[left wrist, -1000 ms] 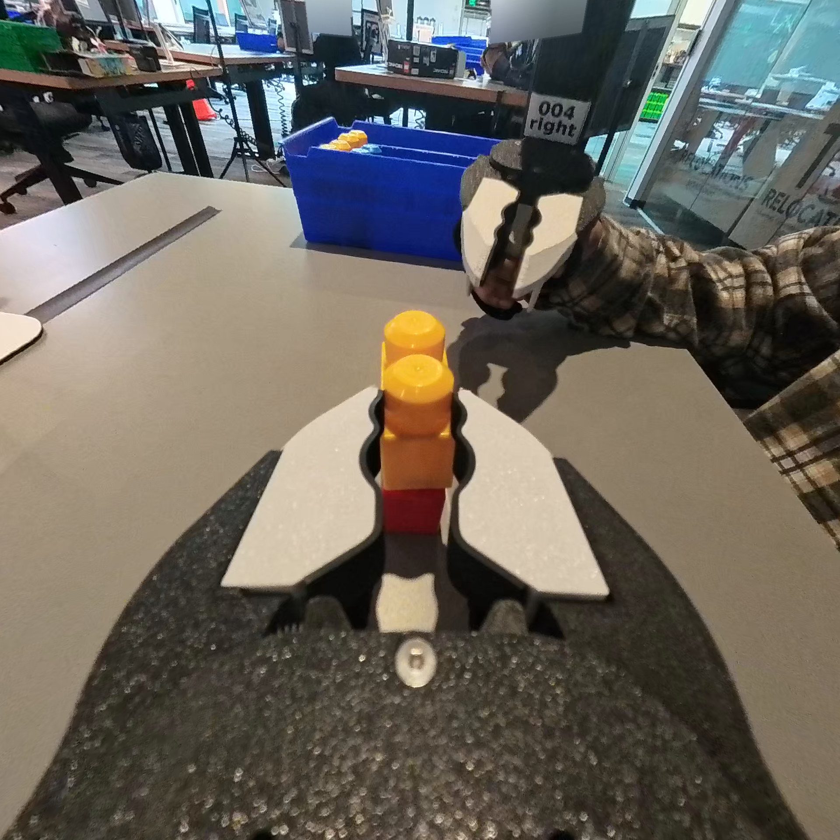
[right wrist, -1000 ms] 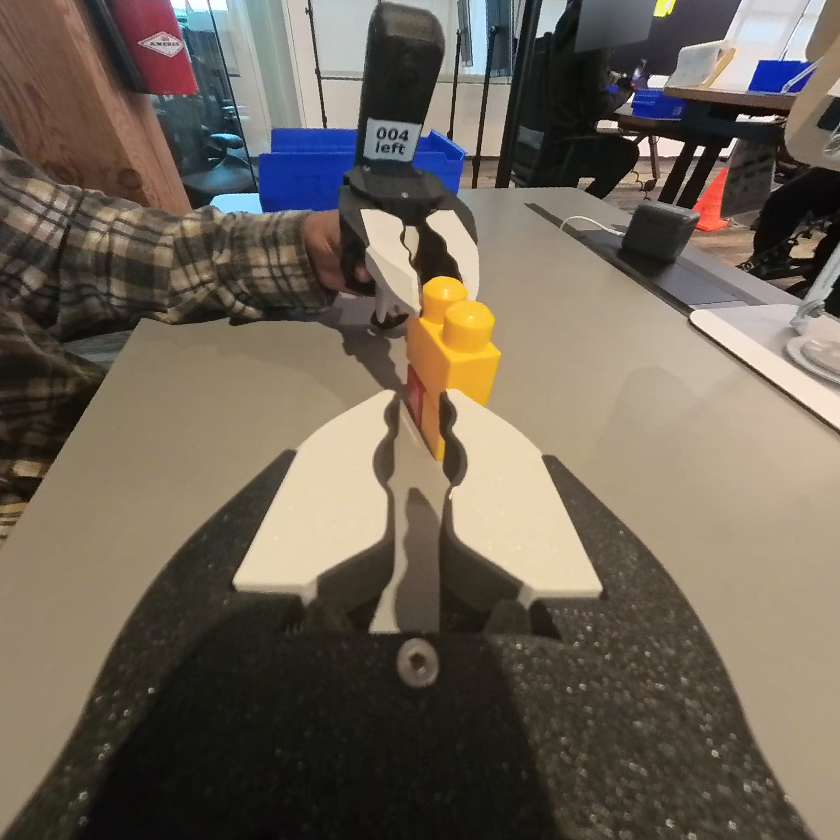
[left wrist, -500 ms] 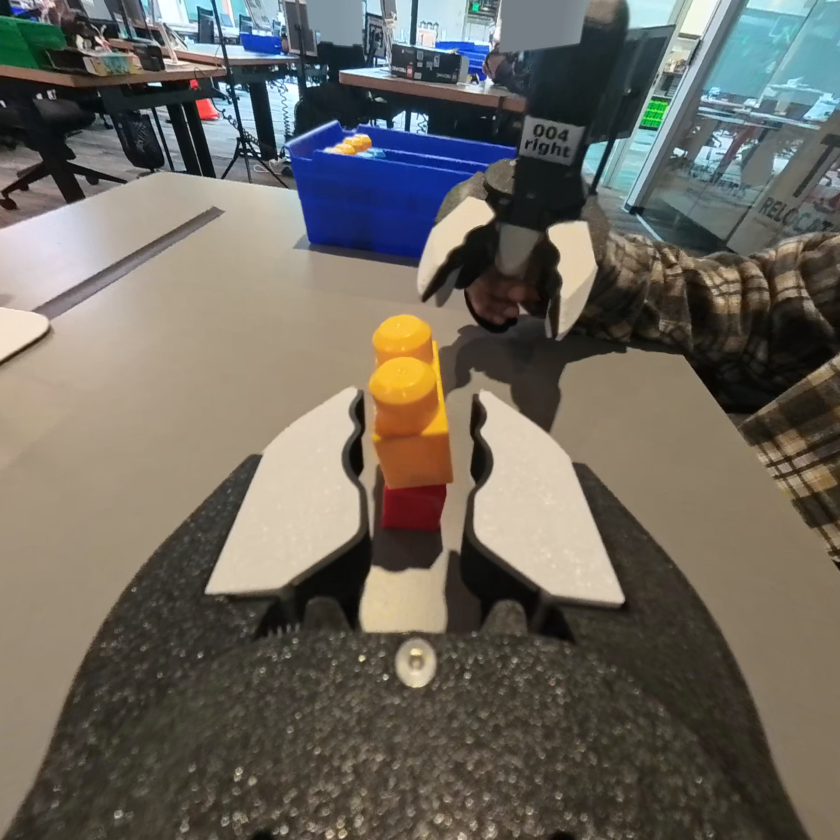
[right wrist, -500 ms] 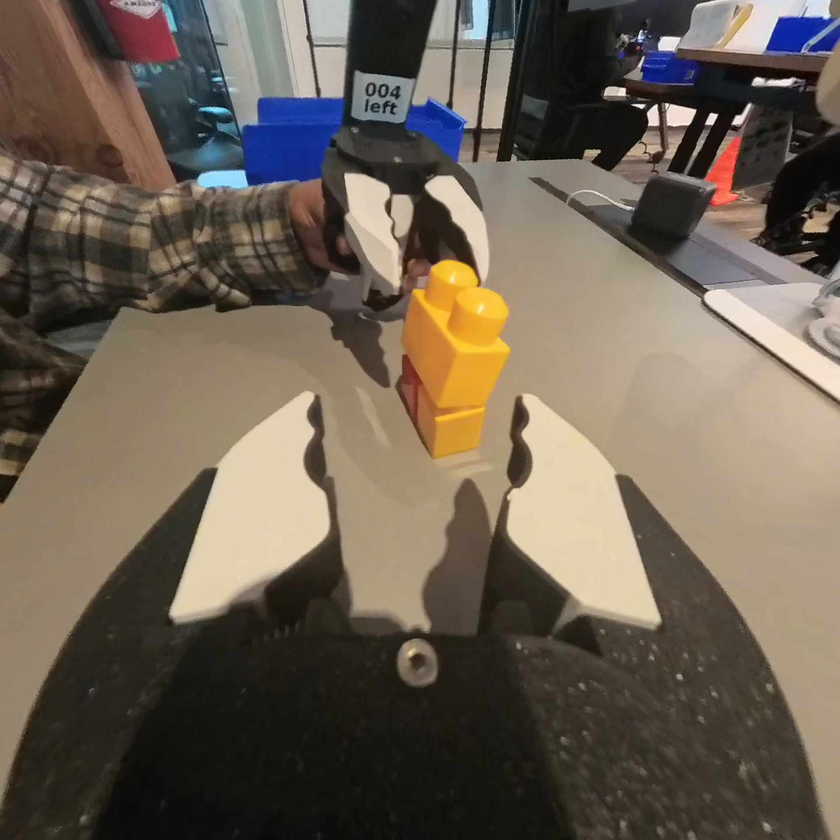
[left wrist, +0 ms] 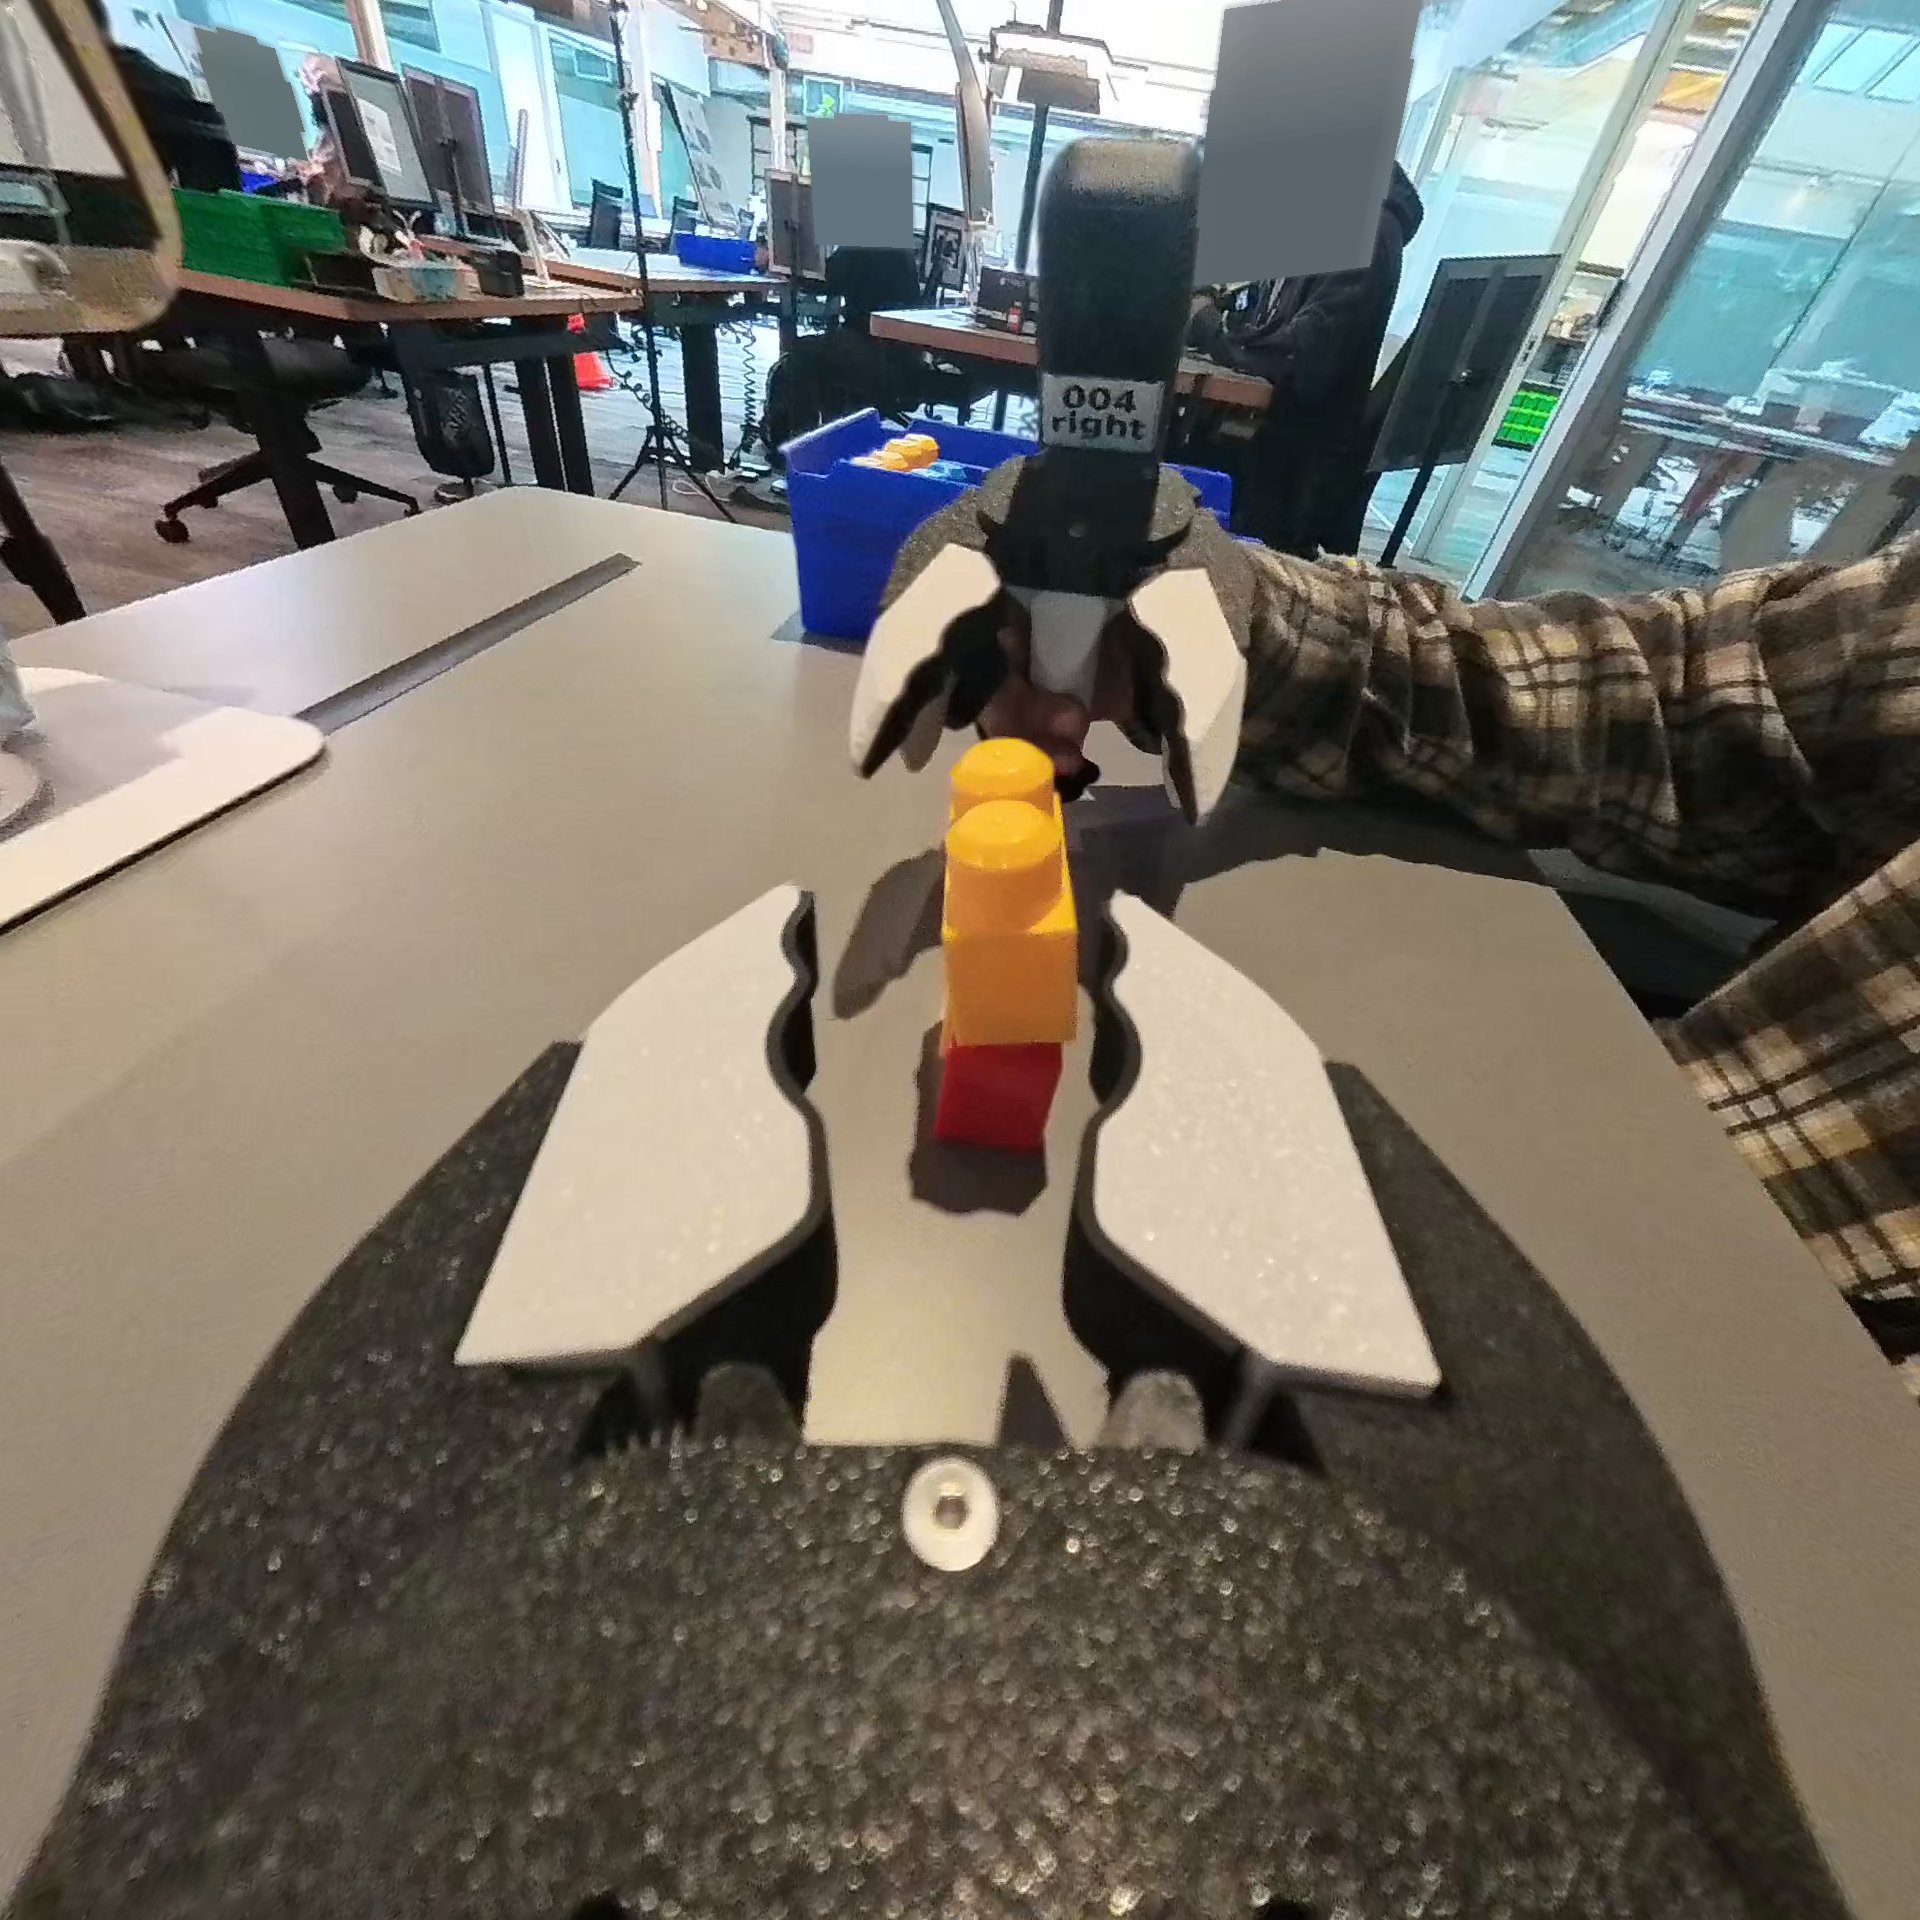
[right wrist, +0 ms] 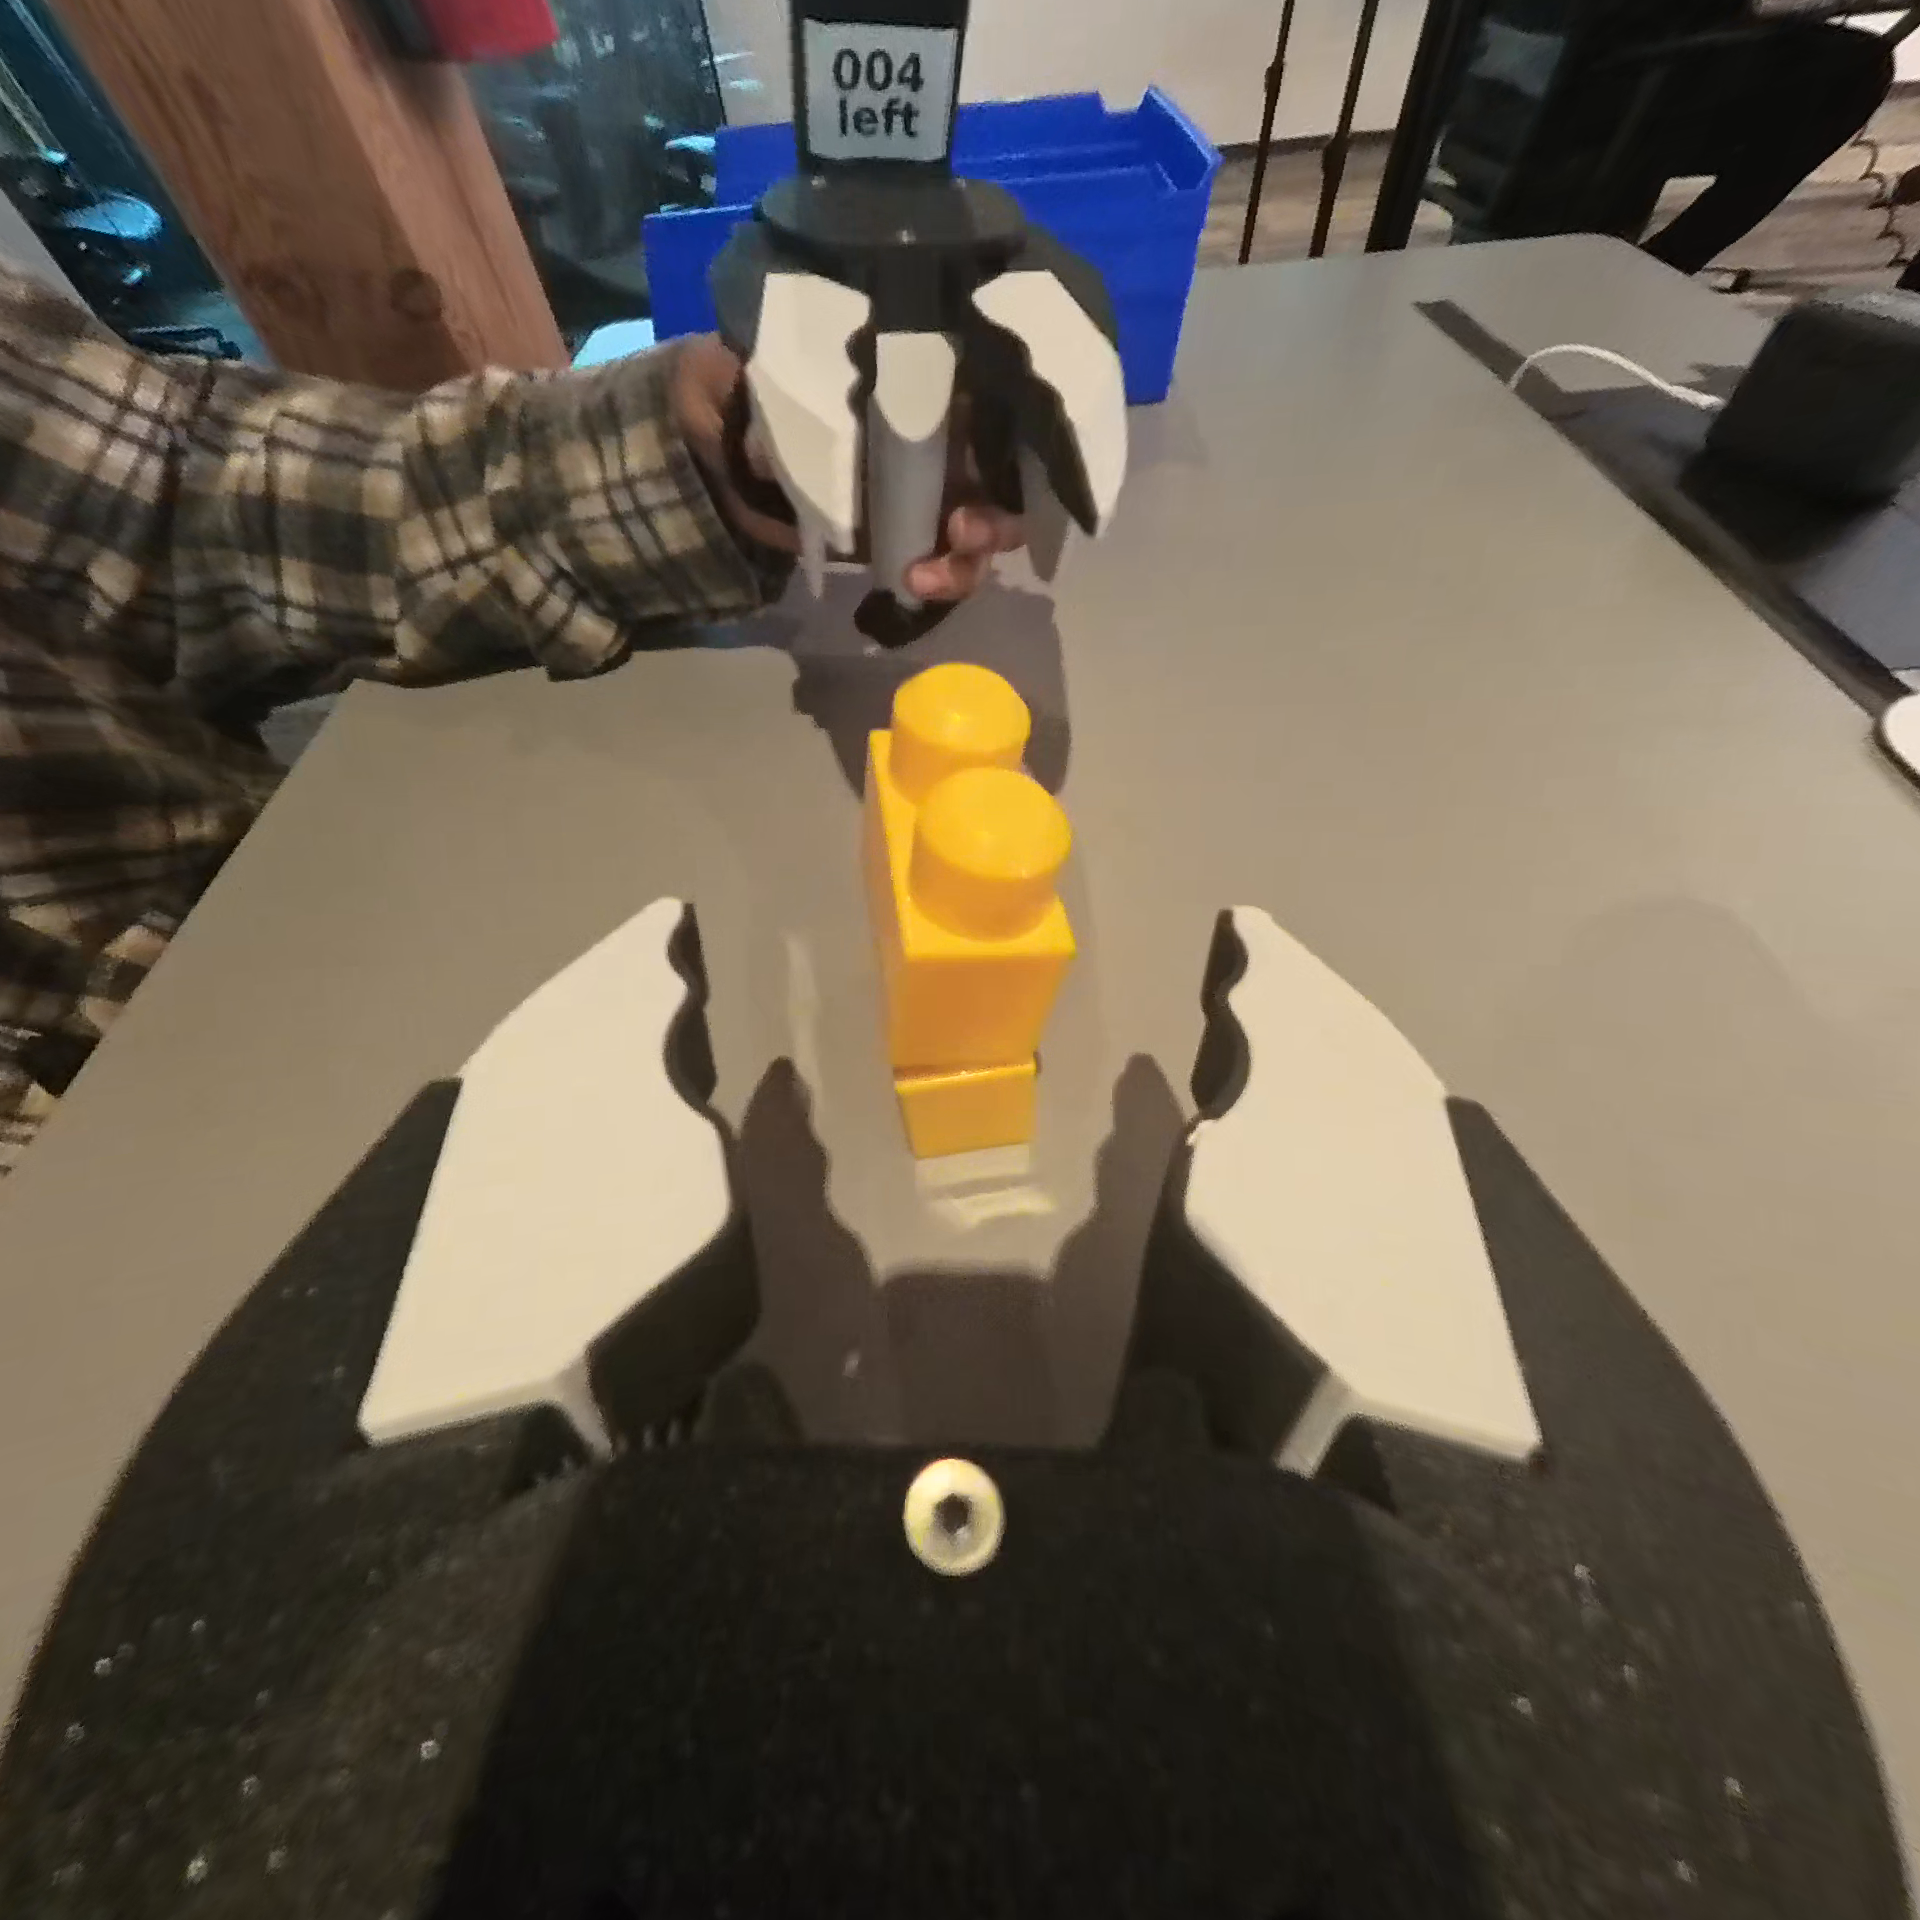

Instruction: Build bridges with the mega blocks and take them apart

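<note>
A small bridge stands on the grey table (left wrist: 416,935). A yellow two-stud block (left wrist: 1003,935) spans a red block (left wrist: 992,1091) at my left gripper's end. In the right wrist view the yellow two-stud block (right wrist: 977,935) rests on a small yellow block (right wrist: 966,1112), and the red one is hidden behind it. My left gripper (left wrist: 958,909) is open, its fingers either side of the stack without touching; it also shows in the right wrist view (right wrist: 935,566). My right gripper (right wrist: 956,916) is open and empty, facing the stack from the other end; the left wrist view (left wrist: 1023,779) shows it too.
A blue bin (left wrist: 852,540) holding several blocks stands at the table's far edge. A white pad (left wrist: 125,790) lies at the left. A dark box (right wrist: 1808,416) with a white cable sits beside a slot in the table. Plaid sleeves (left wrist: 1558,727) reach in from the side. My right fingertips sit around 9 cm from my left ones.
Both grippers have opened, let go of the stack and drawn back from it. The stack now stands on the table on its own.
</note>
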A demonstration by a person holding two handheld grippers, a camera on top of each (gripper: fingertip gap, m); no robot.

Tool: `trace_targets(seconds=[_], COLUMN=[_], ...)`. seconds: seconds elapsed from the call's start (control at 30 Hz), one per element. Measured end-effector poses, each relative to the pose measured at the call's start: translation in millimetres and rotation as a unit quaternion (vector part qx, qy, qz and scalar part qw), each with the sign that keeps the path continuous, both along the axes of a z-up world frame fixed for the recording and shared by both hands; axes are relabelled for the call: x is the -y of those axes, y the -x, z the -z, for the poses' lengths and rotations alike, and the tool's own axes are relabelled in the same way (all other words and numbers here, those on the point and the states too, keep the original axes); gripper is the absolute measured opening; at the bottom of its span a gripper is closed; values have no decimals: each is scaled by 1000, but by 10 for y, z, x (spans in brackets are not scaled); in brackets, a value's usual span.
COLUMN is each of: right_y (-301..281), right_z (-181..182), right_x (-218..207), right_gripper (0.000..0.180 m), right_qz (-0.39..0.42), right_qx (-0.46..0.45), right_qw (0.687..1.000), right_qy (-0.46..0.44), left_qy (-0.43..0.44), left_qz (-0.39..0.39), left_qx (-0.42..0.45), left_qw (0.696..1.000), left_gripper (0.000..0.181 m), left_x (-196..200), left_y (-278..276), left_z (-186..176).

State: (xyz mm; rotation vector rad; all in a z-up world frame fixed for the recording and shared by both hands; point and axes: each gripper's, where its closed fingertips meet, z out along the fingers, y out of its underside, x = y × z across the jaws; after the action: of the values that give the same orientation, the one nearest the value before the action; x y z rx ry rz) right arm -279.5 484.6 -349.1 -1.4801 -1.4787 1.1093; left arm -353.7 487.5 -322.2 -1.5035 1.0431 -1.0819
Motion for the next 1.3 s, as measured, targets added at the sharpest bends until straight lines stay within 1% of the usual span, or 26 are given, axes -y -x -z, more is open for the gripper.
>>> trace_targets(seconds=[0.17,0.33,0.47,0.57,0.67,0.93,1.1,1.2,1.3], right_y=[66,172,201,217,231,249,254,254,252], right_z=[-20,14,-4,-12,7,1,34,32,29], right_x=[22,6,20,4,19,36,51,55,48], right_gripper=[83,68,51,46,36,35,33,33,32], right_qz=[-7,-16,-20,-10,-10,4,4,6,6], right_qx=[-16,-4,-5,-6,1,23,26,24,23], right_qw=[1000,1000,1000,1000,999,996,996,996,996], right_qy=[15,10,-1,-17,-36,-86,-83,-90,-83], left_qy=[7,3,2,2,1,7,15,25,19], left_qz=[-10,-15,-15,-12,-11,-8,5,15,16], left_qx=[4,6,1,-4,-5,-7,-23,-66,-141], left_qw=[1000,1000,1000,1000,1000,1000,1000,997,990], left_gripper=[49,48,47,47,47,46,47,48,54], left_x=[-40,-46,-40,-31,-24,-21,18,47,47], left_y=[55,59,41,20,8,0,-39,-61,-93], left_z=[-5,-25,-15,3,3,19,81,246,504])
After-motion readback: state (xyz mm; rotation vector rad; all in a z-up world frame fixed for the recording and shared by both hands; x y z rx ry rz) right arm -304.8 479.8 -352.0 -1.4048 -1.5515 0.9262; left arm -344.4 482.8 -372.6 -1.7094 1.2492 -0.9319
